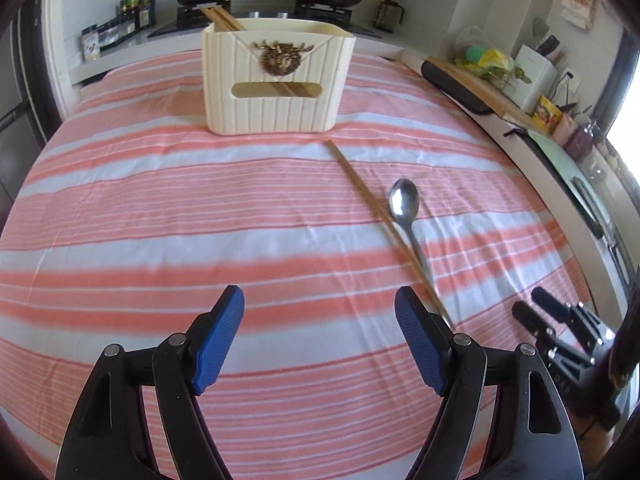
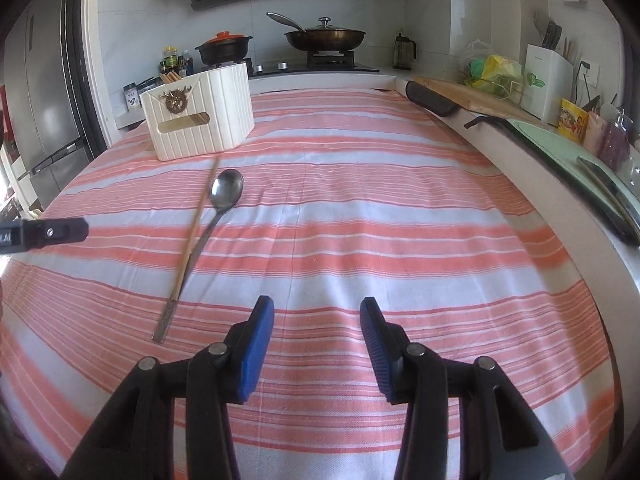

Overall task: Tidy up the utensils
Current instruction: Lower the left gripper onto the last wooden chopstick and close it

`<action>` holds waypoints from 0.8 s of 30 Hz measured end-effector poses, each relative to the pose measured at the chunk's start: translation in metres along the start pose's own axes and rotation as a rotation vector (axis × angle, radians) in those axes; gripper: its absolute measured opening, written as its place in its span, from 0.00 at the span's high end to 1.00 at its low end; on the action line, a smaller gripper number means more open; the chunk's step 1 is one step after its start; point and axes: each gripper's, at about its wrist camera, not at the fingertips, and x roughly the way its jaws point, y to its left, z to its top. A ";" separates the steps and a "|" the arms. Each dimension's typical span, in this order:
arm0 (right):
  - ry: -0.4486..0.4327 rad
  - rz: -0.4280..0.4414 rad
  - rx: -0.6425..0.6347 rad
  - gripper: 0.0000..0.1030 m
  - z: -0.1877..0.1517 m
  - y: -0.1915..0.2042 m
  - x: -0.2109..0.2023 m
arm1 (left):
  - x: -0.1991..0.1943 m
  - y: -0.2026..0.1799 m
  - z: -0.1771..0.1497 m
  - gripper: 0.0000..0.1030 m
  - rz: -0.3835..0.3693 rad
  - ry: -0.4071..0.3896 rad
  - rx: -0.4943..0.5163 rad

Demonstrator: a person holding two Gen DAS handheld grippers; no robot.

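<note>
Chopsticks (image 1: 221, 19) already stand in the cream holder (image 1: 276, 80); one chopstick (image 1: 362, 192) and a spoon (image 1: 404, 204) lie crossed just before it, as both my grippers (image 1: 320, 340) (image 2: 317, 344) hover spread and empty.

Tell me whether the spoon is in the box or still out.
Out. The spoon lies flat on the striped cloth beside a loose chopstick, in front of the box, which holds only chopsticks.
</note>
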 end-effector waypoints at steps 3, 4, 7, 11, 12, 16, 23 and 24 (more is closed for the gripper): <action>0.002 0.017 0.033 0.56 -0.002 -0.007 0.003 | 0.022 -0.015 0.017 0.23 0.010 0.008 -0.018; 0.000 0.023 0.049 0.56 -0.002 -0.010 0.003 | 0.031 -0.019 0.022 0.23 0.009 0.013 -0.033; -0.002 0.030 0.095 0.56 -0.002 -0.017 0.005 | 0.057 -0.031 0.031 0.23 0.008 0.032 -0.051; -0.015 0.018 0.093 0.56 -0.003 -0.015 0.004 | 0.084 -0.044 0.035 0.24 0.070 0.056 -0.025; -0.019 0.013 0.084 0.56 -0.003 -0.014 0.004 | 0.089 -0.046 0.035 0.24 0.093 0.061 -0.018; -0.032 0.002 0.059 0.56 -0.004 -0.009 0.002 | 0.092 -0.049 0.031 0.31 0.159 0.022 0.032; -0.009 0.022 0.096 0.56 -0.003 -0.015 0.007 | 0.083 -0.037 0.025 0.96 0.151 -0.019 0.083; -0.007 0.023 0.102 0.56 -0.003 -0.016 0.008 | 0.081 -0.035 0.024 0.96 0.148 -0.020 0.082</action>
